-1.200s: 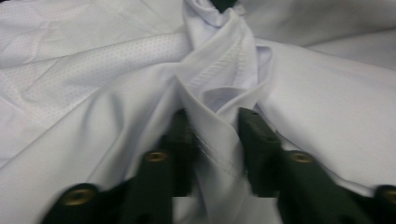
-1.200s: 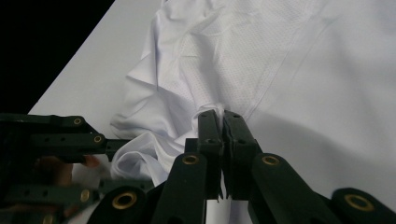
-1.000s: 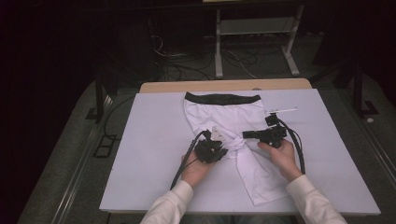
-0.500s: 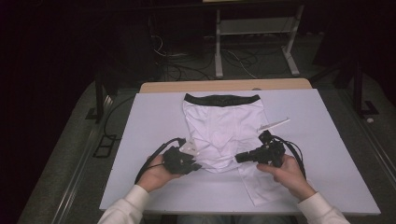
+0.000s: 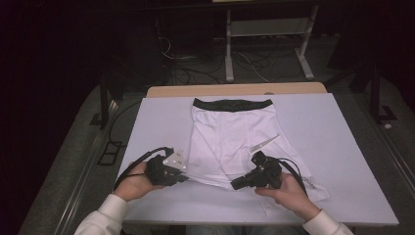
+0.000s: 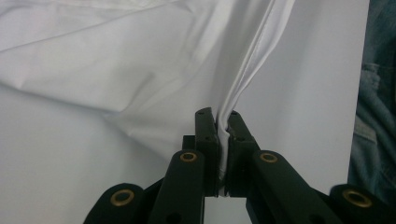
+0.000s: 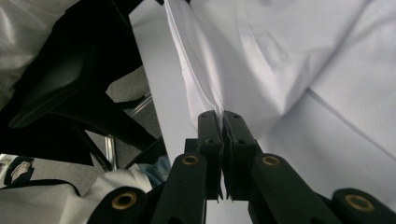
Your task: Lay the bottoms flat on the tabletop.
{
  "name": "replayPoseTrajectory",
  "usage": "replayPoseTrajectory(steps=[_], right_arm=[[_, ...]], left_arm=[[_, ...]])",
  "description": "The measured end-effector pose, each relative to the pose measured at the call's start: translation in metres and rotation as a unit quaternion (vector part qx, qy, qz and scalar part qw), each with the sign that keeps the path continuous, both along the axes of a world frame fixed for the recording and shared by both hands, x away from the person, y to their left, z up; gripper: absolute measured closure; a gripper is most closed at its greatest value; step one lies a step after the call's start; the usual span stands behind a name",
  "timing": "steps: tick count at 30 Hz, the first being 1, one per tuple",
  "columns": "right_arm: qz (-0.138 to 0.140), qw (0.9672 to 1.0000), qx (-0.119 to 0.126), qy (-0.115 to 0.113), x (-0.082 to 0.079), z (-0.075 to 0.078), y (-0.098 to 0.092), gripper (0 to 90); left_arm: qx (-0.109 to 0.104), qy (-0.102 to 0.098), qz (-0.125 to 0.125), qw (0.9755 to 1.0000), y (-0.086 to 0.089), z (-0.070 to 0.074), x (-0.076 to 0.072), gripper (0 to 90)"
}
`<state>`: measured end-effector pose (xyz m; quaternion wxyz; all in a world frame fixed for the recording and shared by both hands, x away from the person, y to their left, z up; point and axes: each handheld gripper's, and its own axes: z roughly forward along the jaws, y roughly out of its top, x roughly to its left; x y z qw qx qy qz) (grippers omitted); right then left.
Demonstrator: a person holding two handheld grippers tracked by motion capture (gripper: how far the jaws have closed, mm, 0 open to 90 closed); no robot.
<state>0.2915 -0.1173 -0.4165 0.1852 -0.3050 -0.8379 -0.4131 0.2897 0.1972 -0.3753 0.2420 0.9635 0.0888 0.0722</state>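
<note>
Left gripper view is showing the left gripper [image 6: 222, 140] clamped tight on a bunched fold of the white shorts [image 6: 140, 60], the cloth running taut up and away from its black jaws. Right gripper view is showing the right gripper [image 7: 222, 140] pinching a stitched hem of the same shorts just as firmly, jaws all but meeting on the fabric. From the high view, both hands are working at the near edge of the white table [image 5: 342, 147], the left gripper [image 5: 182, 177] and right gripper [image 5: 235, 186] set apart with the lower hem stretched between them. To my eye this is a fold or a smoothing pull: both grips should be staying equally tight, lifting evenly, and keeping the hem straight so nothing bunches. Farther off, the black waistband [image 5: 232, 103] is lying flat toward the table's far side.
</note>
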Motion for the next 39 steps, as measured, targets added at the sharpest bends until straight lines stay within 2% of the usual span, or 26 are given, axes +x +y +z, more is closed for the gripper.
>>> replayPoseTrajectory(steps=[4,6,10,15,19,24,28,30,31,33,34,36,39], right_arm=[[0.008,0.9999,0.010,-0.011,0.005,0.009,0.017,85.5],[0.011,0.9998,0.011,-0.014,0.008,0.013,0.027,85.2],[0.024,0.9996,0.009,-0.015,0.014,0.011,0.050,85.2],[0.039,0.9992,0.005,0.001,0.016,-0.004,0.076,85.2],[0.058,0.9982,-0.007,0.014,0.011,-0.019,0.097,85.2],[0.077,0.9965,-0.015,0.028,0.006,-0.031,0.115,85.3],[0.100,0.9941,-0.020,0.037,-0.001,-0.036,0.124,85.3],[0.110,0.9928,-0.025,0.039,-0.004,-0.037,0.126,85.3],[0.112,0.9926,-0.026,0.040,-0.005,-0.038,0.127,85.3],[0.113,0.9925,-0.025,0.040,-0.005,-0.038,0.126,85.3],[0.113,0.9925,-0.025,0.041,-0.005,-0.038,0.126,85.3],[0.115,0.9923,-0.025,0.038,-0.005,-0.039,0.126,85.3],[0.122,0.9914,-0.027,0.039,-0.009,-0.040,0.126,85.4]], left_arm=[[0.007,-0.007,0.015,0.9998,0.016,0.005,0.002,85.7],[0.011,-0.012,0.023,0.9996,0.025,0.003,0.004,85.7],[0.011,-0.007,0.048,0.9988,0.042,-0.009,0.007,85.7],[0.025,0.000,0.056,0.9981,0.061,-0.025,0.005,85.7],[0.039,-0.003,0.058,0.9976,0.073,-0.034,0.004,85.7],[0.038,0.008,0.056,0.9977,0.078,-0.038,0.005,85.6],[0.027,0.021,0.048,0.9983,0.078,-0.034,0.005,85.0],[0.018,0.044,0.065,0.9968,0.079,-0.031,0.007,76.7],[0.013,0.049,0.068,0.9964,0.080,-0.029,0.007,70.3],[-0.019,0.055,0.082,0.9949,0.083,-0.025,0.010,61.0],[-0.035,0.060,0.092,0.9934,0.084,-0.023,0.014,58.0],[-0.063,0.076,0.118,0.9881,0.085,-0.020,0.024,52.3],[-0.094,0.088,0.153,0.9798,0.082,-0.020,0.045,46.3]])
